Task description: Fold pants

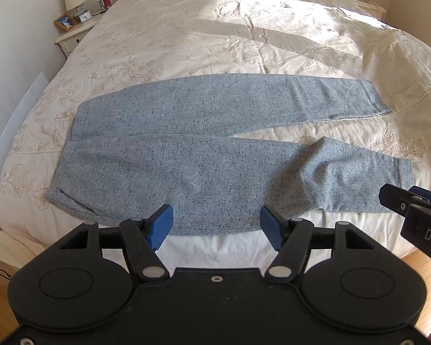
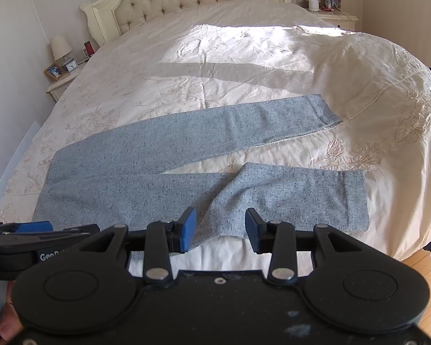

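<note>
- the nightstand [image 1: 71,36] stands left of the bed [image 1: 244,28], well away from the pants [image 1: 186,149]
- the pants — grey, speckled — lie flat across the bed's near end; waistband left, two legs running right, the nearer leg creased mid-length
- the left gripper [image 1: 215,225] hovers over the pants' near edge; jaws wide, holding nothing
- the right gripper [image 2: 220,230] hangs over the nearer leg — blue pads spread apart, empty

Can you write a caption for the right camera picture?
Open right gripper above grey pants spread flat on a cream bed.
</note>
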Motion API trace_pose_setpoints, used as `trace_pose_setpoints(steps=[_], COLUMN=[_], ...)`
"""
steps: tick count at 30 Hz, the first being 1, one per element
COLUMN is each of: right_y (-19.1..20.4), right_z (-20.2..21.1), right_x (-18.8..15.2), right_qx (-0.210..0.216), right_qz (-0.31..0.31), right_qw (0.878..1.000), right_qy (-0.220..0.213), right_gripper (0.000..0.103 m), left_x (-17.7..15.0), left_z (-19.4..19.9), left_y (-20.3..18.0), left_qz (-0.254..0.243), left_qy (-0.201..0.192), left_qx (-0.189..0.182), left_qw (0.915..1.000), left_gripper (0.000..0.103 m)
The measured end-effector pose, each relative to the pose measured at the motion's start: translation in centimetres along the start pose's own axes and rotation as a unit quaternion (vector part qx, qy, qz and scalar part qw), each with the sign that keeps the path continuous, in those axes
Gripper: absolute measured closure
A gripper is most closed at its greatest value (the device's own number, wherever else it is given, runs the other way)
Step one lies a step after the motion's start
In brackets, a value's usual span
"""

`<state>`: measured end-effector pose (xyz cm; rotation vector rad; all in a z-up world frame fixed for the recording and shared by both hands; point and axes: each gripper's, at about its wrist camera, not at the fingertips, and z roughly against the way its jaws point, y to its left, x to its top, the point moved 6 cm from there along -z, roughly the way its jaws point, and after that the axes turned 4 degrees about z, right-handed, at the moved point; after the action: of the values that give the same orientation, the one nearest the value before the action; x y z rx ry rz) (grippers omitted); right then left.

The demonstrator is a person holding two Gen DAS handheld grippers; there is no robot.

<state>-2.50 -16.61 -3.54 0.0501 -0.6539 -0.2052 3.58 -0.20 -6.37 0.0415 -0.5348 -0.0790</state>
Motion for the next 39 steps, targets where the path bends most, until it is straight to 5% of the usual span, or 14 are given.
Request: trace_pose_setpoints(steps=[28, 39], right_y=[0.3, 1.3], right_z=[-2.4, -6.4], right_x=[-0.8, 0.5], right_qx=[0.014, -0.009], right_qz=[0.010, 0.005], right_qw=[0.999, 0.997], right_qy=[0.041, 0.079], right_gripper=[0.062, 0.062], left_x=[-1.1, 1.6], left_z=[-1.5, -5.0], left_y=[0.6, 1.8], left_qz=[0.015, 0.006], left_qy=[0.040, 0.066], left_qx=[0.026, 0.022], left_qw=[0.9988, 0.9976], left_gripper=[0.034, 0.034])
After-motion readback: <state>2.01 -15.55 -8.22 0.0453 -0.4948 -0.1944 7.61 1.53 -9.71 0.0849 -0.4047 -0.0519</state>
